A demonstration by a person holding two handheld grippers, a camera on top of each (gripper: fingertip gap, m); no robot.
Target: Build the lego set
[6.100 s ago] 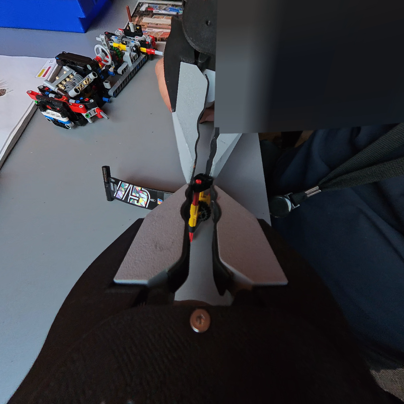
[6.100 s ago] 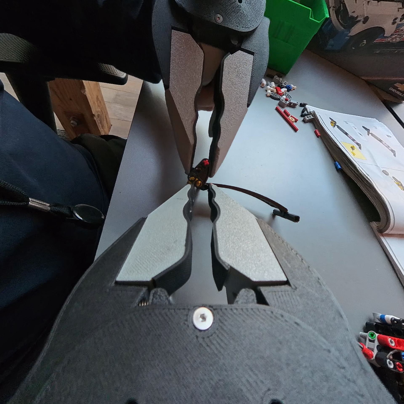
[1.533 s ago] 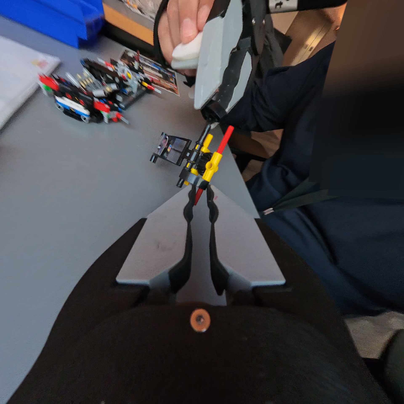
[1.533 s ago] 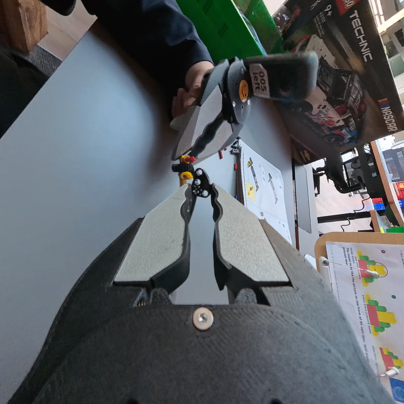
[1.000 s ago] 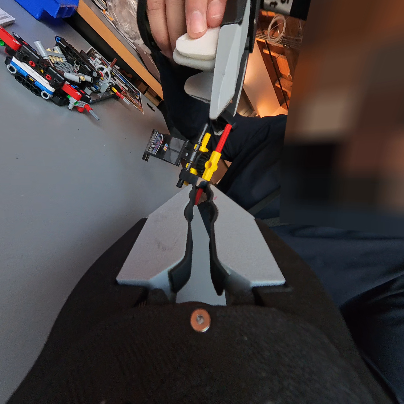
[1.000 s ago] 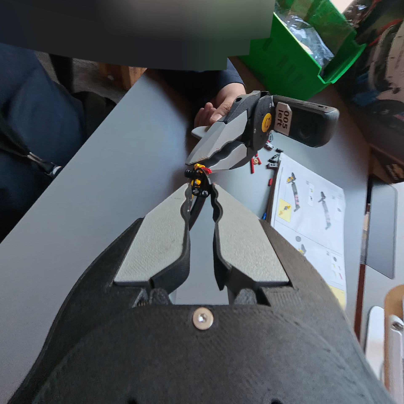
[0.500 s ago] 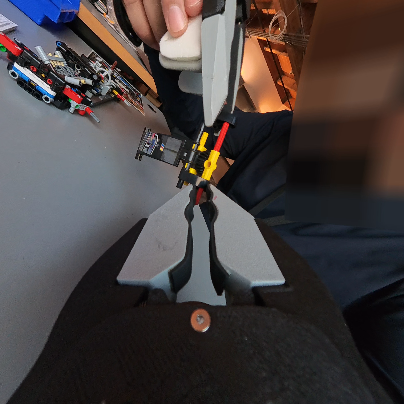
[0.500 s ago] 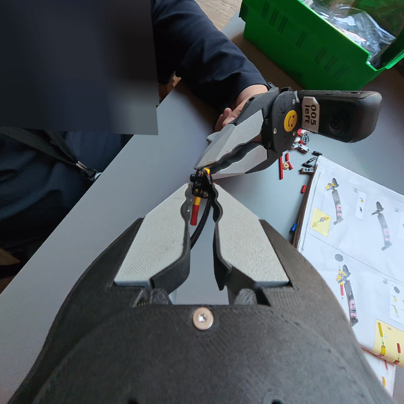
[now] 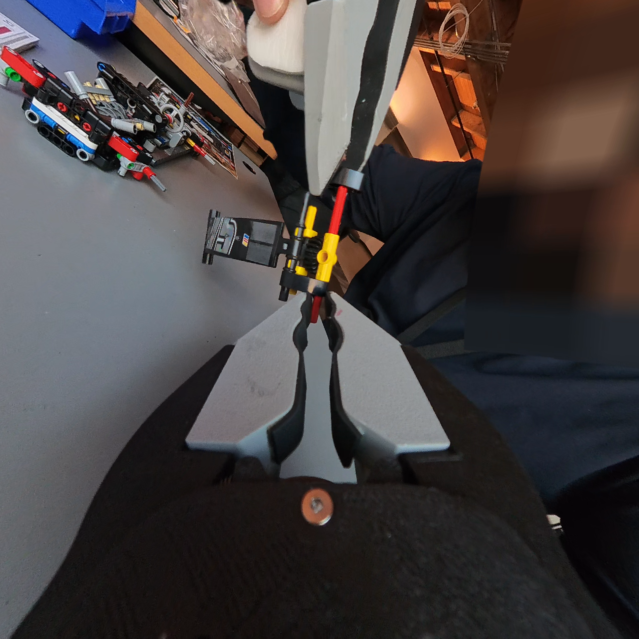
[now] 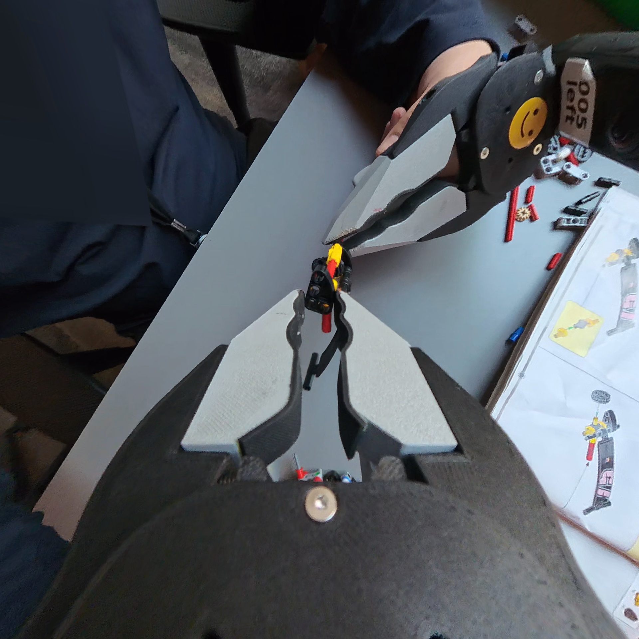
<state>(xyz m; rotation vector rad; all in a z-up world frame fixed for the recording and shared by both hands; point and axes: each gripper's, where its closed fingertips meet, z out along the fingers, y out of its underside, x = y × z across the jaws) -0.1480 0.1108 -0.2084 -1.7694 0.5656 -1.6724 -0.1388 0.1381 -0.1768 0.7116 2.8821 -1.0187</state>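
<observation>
Left wrist view: the left tongs [image 9: 316,304] are clenched on the near end of a red axle [image 9: 336,212] that runs straight ahead from their tips through a small black-and-yellow brick assembly [image 9: 307,254], held above the grey bench [image 9: 86,294]. The axle's far end meets a black piece at the right tongs' tips.

Right wrist view: the right tongs [image 10: 320,304] grip the assembly's black plate [image 10: 318,294]; the axle's long axis points away towards the left tongs. An instruction booklet [image 10: 587,345] lies to the right.
</observation>
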